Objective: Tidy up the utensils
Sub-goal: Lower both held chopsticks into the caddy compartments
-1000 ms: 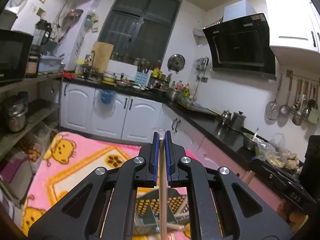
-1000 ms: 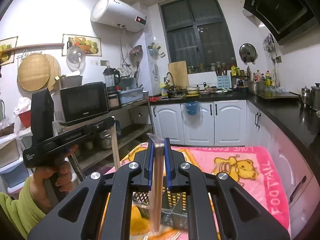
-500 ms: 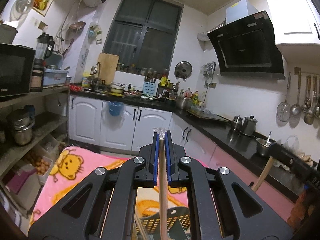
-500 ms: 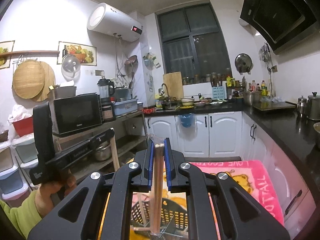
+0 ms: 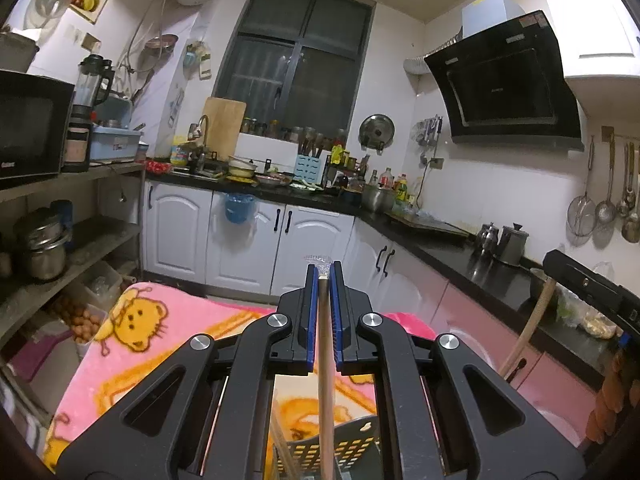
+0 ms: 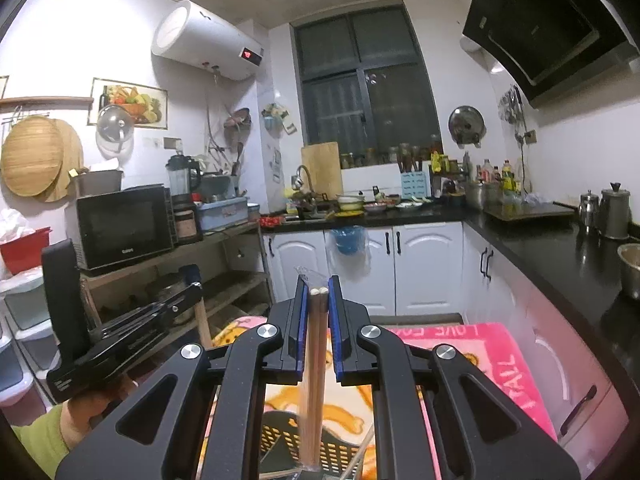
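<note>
Both black grippers with blue pads are clamped on upright sticks above a dark perforated plastic basket. Right gripper pinches a plastic-sleeved pair of wooden chopsticks; left gripper pinches one wrapped wooden chopstick.

Right gripper clamps wrapped chopsticks upright over slotted basket; left gripper at left.
</note>
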Available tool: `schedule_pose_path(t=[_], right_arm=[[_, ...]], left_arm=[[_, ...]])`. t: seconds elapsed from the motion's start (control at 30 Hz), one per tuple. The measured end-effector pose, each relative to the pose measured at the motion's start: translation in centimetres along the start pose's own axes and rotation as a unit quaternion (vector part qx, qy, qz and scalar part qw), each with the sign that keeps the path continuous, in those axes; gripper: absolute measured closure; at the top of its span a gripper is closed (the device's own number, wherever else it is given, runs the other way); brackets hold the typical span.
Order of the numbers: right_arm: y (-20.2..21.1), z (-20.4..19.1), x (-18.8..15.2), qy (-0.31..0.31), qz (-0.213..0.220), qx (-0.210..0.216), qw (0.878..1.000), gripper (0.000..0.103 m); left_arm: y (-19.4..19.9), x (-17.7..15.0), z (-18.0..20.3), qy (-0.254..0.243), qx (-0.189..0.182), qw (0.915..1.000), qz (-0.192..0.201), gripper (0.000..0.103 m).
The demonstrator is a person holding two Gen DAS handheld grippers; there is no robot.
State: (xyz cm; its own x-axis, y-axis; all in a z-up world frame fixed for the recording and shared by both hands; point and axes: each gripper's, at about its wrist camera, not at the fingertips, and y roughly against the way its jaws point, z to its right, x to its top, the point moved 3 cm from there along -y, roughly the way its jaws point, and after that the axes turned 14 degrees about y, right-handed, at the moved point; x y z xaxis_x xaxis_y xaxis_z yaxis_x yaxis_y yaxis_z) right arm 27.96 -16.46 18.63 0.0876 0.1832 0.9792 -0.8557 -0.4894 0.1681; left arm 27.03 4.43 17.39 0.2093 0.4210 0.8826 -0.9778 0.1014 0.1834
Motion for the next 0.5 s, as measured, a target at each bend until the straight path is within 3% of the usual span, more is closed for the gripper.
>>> schedule_pose_path(t=[0.5], right_arm=[[-3.7, 0.0, -4.0, -0.02, -0.044, -0.008, 0.999, 0.093]], left_arm=[[-1.8, -3.7, -1.6, 0.002, -0.01, 0.9994, -0.034, 0.099]])
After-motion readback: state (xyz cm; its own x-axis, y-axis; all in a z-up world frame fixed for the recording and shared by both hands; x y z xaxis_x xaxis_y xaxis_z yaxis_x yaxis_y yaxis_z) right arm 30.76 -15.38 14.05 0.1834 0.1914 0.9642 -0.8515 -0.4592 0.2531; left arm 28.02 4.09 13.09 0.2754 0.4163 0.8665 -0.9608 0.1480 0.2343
